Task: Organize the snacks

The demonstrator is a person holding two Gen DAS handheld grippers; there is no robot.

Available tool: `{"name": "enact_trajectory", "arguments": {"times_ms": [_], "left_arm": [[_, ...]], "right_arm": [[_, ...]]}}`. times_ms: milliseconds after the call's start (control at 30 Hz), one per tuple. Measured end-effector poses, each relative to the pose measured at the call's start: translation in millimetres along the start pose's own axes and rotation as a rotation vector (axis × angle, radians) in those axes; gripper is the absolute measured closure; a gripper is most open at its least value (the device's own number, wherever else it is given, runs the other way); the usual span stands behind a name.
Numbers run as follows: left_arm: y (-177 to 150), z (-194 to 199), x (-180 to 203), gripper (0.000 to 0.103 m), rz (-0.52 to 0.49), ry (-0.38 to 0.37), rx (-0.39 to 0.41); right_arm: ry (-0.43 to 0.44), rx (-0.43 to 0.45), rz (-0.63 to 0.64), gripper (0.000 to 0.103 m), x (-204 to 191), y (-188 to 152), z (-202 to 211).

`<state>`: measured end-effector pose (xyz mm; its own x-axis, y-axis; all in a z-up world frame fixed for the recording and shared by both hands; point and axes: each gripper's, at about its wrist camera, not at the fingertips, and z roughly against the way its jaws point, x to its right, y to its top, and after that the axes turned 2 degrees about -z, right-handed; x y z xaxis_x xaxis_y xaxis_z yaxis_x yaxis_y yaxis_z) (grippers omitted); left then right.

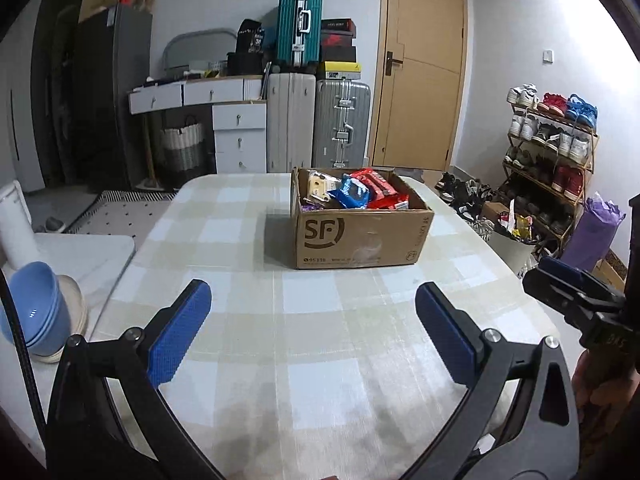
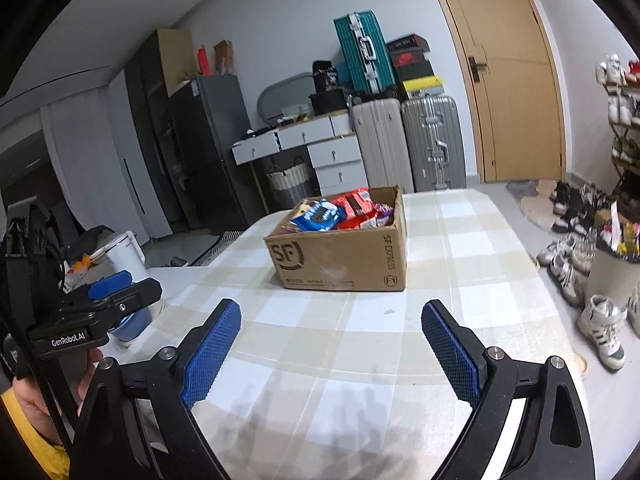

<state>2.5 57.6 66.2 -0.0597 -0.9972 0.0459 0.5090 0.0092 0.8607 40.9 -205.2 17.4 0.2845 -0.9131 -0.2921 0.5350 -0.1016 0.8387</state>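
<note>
A brown cardboard box (image 1: pixel 362 236) marked SF stands on the checked tablecloth, far of both grippers; it also shows in the right wrist view (image 2: pixel 340 260). It holds several snack packs: a blue pack (image 1: pixel 354 194), red packs (image 1: pixel 382 188) and a pale pack (image 1: pixel 318 188). In the right wrist view the blue pack (image 2: pixel 320 216) and red packs (image 2: pixel 356 206) lie on top. My left gripper (image 1: pixel 312 300) is open and empty above the near table. My right gripper (image 2: pixel 330 322) is open and empty, also short of the box. Each gripper shows at the other view's edge.
The table (image 1: pixel 240 320) has a checked cloth. Blue bowls (image 1: pixel 36 316) stand on a white side surface at the left. Suitcases (image 1: pixel 316 124), drawers (image 1: pixel 240 136) and a door (image 1: pixel 424 64) stand behind. A shoe rack (image 1: pixel 552 140) and loose shoes (image 2: pixel 568 256) are at the right.
</note>
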Motion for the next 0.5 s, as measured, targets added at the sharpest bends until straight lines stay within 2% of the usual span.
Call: {"name": "enact_trajectory", "arguments": {"times_ms": [267, 500], "left_arm": [[8, -64, -18, 0.001, 0.051, -0.002, -0.031], [16, -81, -34, 0.001, 0.13, -0.01, -0.02]], "right_arm": [[-0.025, 0.001, 0.041, 0.01, 13, 10, -38], [-0.045, -0.018, 0.066, 0.01, 18, 7, -57]]}}
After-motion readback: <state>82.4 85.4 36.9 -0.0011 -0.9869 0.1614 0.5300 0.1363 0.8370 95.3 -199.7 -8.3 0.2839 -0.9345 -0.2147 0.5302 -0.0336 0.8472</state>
